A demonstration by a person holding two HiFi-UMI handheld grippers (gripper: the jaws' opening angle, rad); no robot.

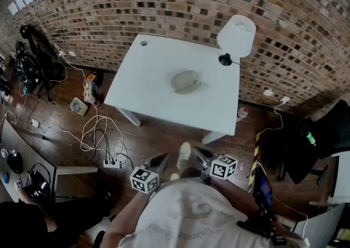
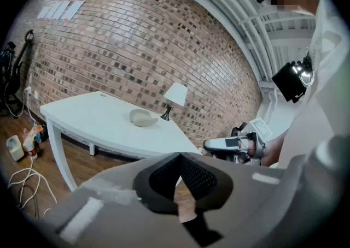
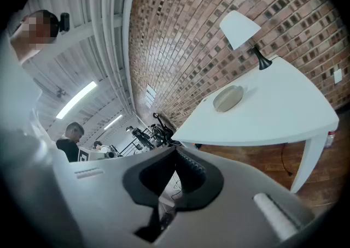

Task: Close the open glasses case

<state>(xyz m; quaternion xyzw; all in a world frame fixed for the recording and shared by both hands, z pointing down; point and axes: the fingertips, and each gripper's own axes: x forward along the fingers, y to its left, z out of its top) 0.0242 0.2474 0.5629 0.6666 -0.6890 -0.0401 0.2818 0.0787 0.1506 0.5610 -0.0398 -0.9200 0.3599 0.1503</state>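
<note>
The grey oval glasses case (image 1: 186, 81) lies near the middle of the white table (image 1: 153, 86) with its lid partly raised. It also shows far off in the left gripper view (image 2: 143, 117) and the right gripper view (image 3: 228, 98). Both grippers are held close to the person's body, well short of the table and over the wooden floor. My left gripper (image 1: 160, 160) (image 2: 179, 154) has its jaws together with nothing between them. My right gripper (image 1: 201, 154) (image 3: 175, 150) is likewise shut and empty, pointing toward the table.
A white lamp (image 1: 235, 36) stands at the table's far right corner, against the brick wall. Cables and a power strip (image 1: 112, 162) lie on the floor to the left. A black chair (image 1: 322, 137) stands at the right. A shoe (image 1: 184, 154) shows between the grippers.
</note>
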